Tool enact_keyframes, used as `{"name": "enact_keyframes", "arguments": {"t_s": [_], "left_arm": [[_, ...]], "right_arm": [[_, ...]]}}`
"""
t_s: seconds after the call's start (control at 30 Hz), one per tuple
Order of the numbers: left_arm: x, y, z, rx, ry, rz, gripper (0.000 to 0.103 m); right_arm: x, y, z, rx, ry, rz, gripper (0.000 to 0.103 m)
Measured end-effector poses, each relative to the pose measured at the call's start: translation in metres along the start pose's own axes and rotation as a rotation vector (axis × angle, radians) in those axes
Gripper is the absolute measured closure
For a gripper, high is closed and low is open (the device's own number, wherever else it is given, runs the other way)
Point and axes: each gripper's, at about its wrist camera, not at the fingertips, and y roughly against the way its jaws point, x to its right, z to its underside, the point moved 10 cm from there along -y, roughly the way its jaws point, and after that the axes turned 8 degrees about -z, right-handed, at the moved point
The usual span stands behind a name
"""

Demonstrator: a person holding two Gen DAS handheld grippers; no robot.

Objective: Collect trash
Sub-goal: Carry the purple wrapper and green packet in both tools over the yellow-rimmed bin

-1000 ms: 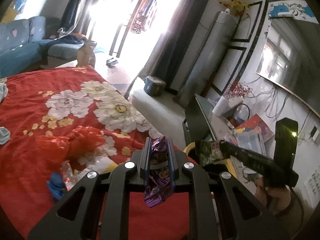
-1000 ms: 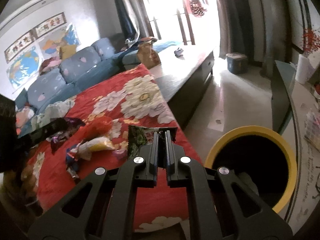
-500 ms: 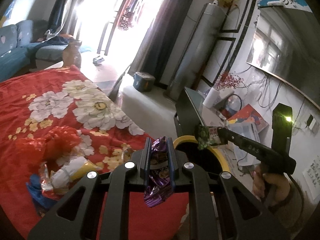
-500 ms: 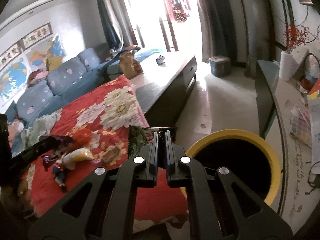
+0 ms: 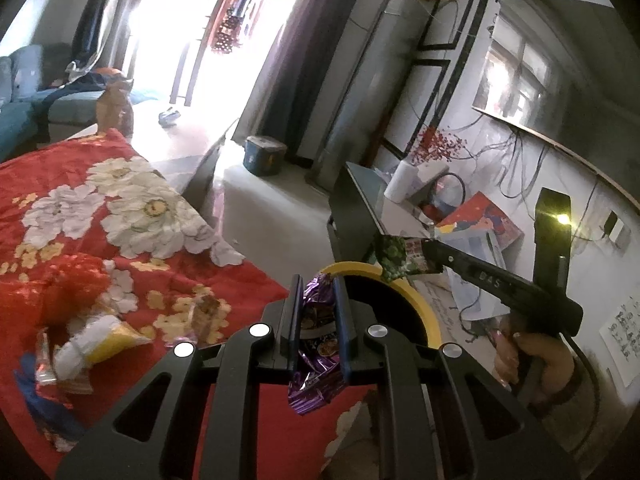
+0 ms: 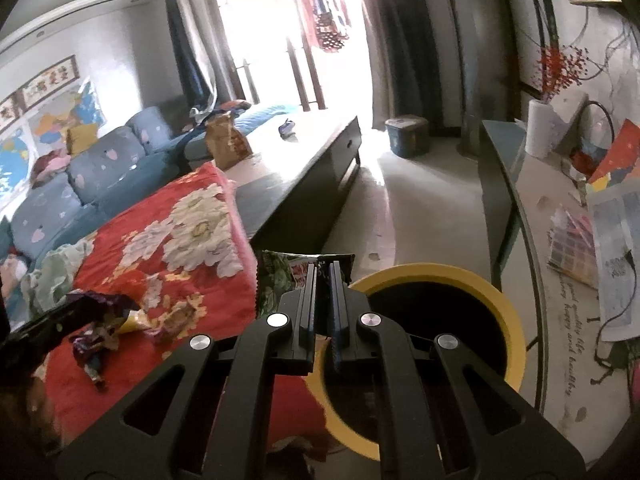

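Carry purple wrapper [image 5: 316,344] clamped in left hand-held gripper [image 5: 317,292] and green packet [image 6: 286,276] pinched in right hand-held gripper [image 6: 323,280] fully over yellow bin [image 6: 508,312] ahead before releasing.

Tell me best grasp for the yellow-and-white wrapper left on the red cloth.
Probably pinch the yellow and white wrapper at its tapered yellow end, coming from above and from the bin side. It lies flat on the red floral cloth; that end points free toward the bin, while other scraps crowd the white end.

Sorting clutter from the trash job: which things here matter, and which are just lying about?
Job: purple wrapper in left gripper; green wrapper in right gripper; yellow-rimmed bin; wrappers on the red cloth.
Lying about: paper roll; blue sofa.
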Motion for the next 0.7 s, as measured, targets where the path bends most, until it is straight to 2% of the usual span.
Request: {"name": "enact_keyframes", "arguments": {"t_s": [0.7], "left_arm": [[0.056,-0.049,0.013,-0.066,-0.077,0.057,0.088]], "right_arm": [[0.073,0.003,0.009,0.004,-0.126,0.099,0.1]]}}
